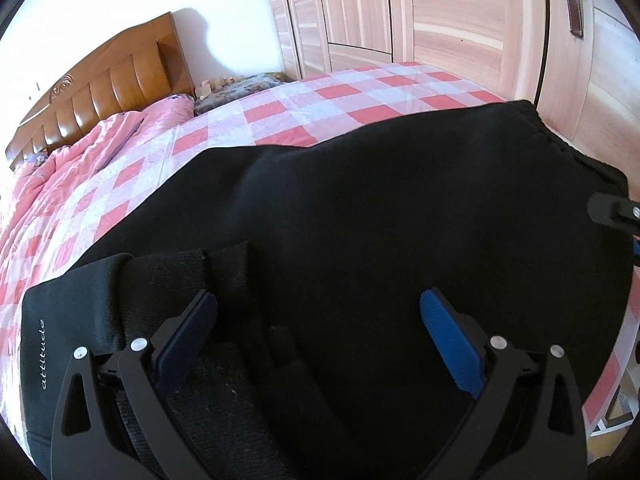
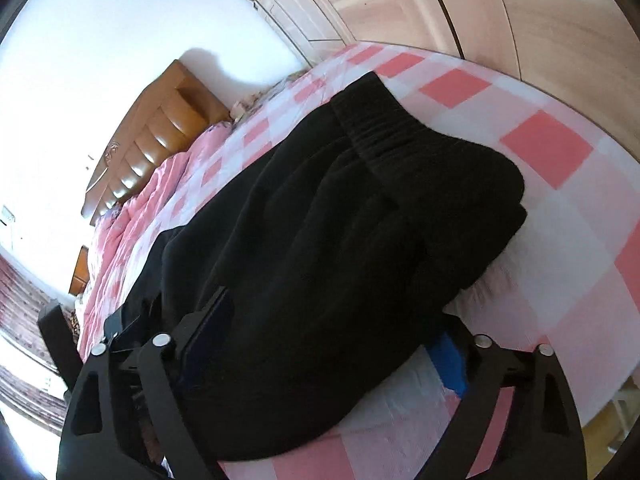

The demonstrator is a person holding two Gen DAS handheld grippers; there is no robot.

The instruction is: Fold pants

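Black pants [image 1: 380, 208] are spread in a thick folded bundle on the bed [image 1: 280, 108], over its pink-and-white checked sheet. Nearest the left wrist camera, the left hand-held gripper [image 1: 318, 320] is held with its blue pads [image 1: 448, 344] well apart above the dark fabric; no cloth is pinched between them. Beside its left finger, a fold printed with the word "attitude" [image 1: 43, 354] is seen. In the right wrist view, the right hand-held gripper [image 2: 328, 332] is set with its jaws parted on either side of the near edge of the pants; whether the pads press on the cloth cannot be told, since the fabric hides most of them. Farther off, the gathered elastic waistband [image 2: 372, 120] is turned toward the far edge of the mattress. A crumpled pink quilt [image 1: 88, 148] is heaped by the wooden headboard [image 1: 100, 84]. Pale wooden wardrobe doors [image 1: 440, 12] are seen behind.
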